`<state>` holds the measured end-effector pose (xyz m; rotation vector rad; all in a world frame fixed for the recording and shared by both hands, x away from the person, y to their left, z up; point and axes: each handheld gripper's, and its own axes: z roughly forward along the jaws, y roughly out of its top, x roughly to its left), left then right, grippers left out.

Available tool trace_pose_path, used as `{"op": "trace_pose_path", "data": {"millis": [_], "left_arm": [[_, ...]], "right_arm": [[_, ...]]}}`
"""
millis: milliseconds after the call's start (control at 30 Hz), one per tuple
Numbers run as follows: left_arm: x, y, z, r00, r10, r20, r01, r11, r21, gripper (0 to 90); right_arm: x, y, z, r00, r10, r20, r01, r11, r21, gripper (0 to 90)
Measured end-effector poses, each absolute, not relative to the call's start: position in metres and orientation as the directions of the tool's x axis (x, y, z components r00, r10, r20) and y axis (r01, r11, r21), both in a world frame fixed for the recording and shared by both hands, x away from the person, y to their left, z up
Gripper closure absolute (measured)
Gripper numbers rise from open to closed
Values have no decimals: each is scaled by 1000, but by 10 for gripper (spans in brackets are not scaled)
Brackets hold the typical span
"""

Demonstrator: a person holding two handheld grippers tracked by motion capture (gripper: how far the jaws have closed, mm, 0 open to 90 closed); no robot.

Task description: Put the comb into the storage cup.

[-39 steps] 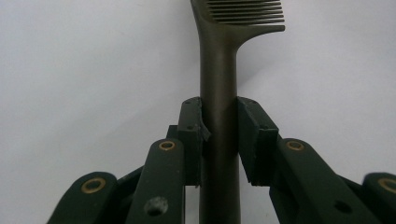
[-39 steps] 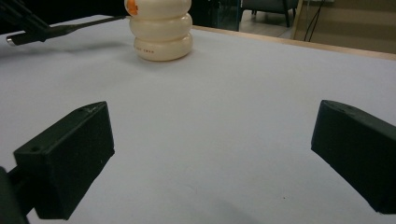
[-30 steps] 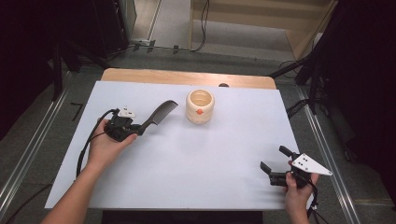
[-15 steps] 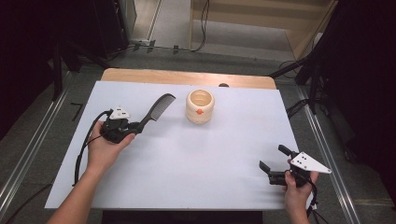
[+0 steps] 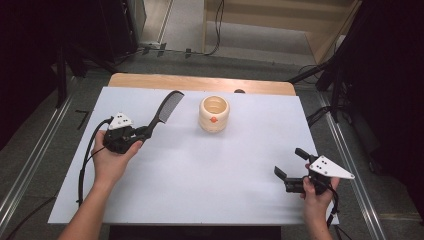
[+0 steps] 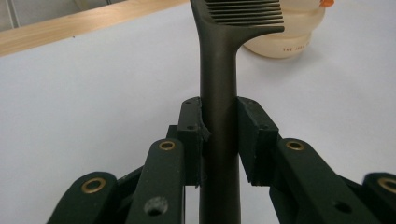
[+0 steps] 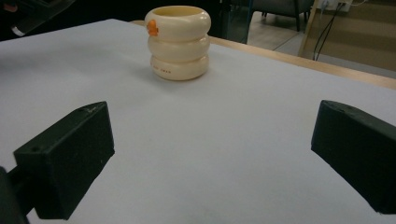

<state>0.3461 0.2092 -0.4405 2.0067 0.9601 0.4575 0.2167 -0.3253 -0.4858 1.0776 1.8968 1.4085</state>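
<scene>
- Black, matte left tongs are clenched on the handle of the comb; in the left gripper view both pads press flat against the handle's sides.
- Comb: dark, smooth plastic with a slim, straight handle and fine parallel teeth at the far end. It is held above the counter at the left, its toothed end angled up and toward the cup.
- Cup: cream, glossy, shaped as three stacked rounded rings, open at the top, with a small orange mark on its side. It stands upright on the counter, near the far edge, just right of the comb's tip.
- Counter: white, smooth sheet over a wooden top.
- Right tongs are released, spread wide, with nothing between the blocky black pads; they are low over the counter's right front corner, well apart from the cup.
</scene>
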Motion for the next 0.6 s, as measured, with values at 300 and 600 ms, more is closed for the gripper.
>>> {"op": "trace_pose_path", "data": {"millis": [300, 600], "left_arm": [[338, 211, -439, 618, 784, -55, 436, -284, 854, 724], [332, 207, -437, 611, 790, -54, 406, -254, 878, 724]], "right_arm": [[229, -316, -465, -559, 827, 56, 263, 113, 958, 0], [244, -300, -445, -589, 804, 85, 257, 87, 962, 0]]}}
